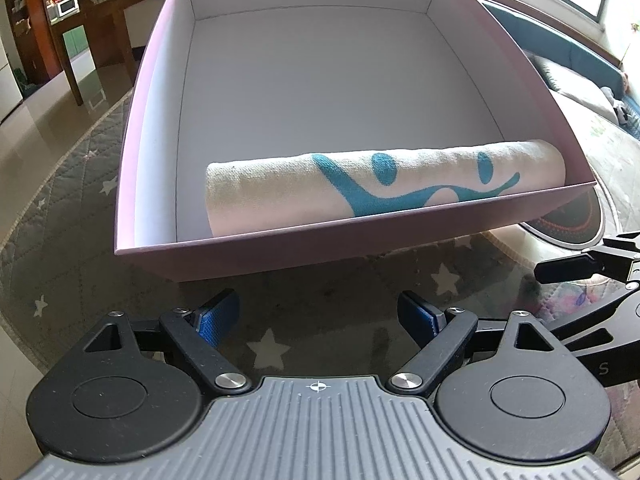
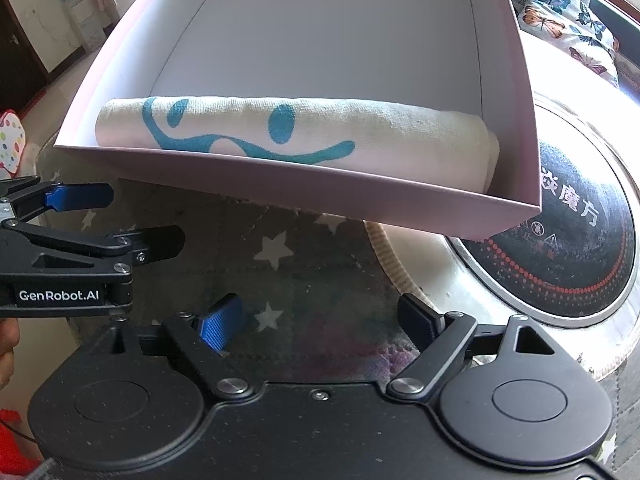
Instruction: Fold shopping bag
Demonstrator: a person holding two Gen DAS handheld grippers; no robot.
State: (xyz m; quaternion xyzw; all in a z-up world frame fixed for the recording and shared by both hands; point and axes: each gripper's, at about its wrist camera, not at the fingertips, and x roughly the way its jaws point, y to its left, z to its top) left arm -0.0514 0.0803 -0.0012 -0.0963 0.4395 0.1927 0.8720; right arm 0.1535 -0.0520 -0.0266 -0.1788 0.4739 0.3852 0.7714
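The cream canvas shopping bag (image 1: 384, 184) with a teal print lies rolled up against the near wall inside a shallow pink box (image 1: 256, 252). In the right wrist view the same bag (image 2: 296, 132) lies across the box (image 2: 360, 204) front. My left gripper (image 1: 320, 320) hovers open just short of the box's near wall, nothing between its fingers. My right gripper (image 2: 324, 320) is likewise open and empty, in front of the box. The left gripper (image 2: 132, 220) shows at the left edge of the right wrist view; a fingertip of the right gripper's fingers (image 1: 568, 268) shows at the right edge of the left wrist view.
The box rests on a glass tabletop (image 1: 304, 300) over a grey star-patterned rug (image 1: 60, 216). A round black disc (image 2: 568, 256) with white characters sits partly under the box's right corner. Butterfly cushions (image 2: 568, 12) lie beyond, wooden furniture (image 1: 80, 32) at far left.
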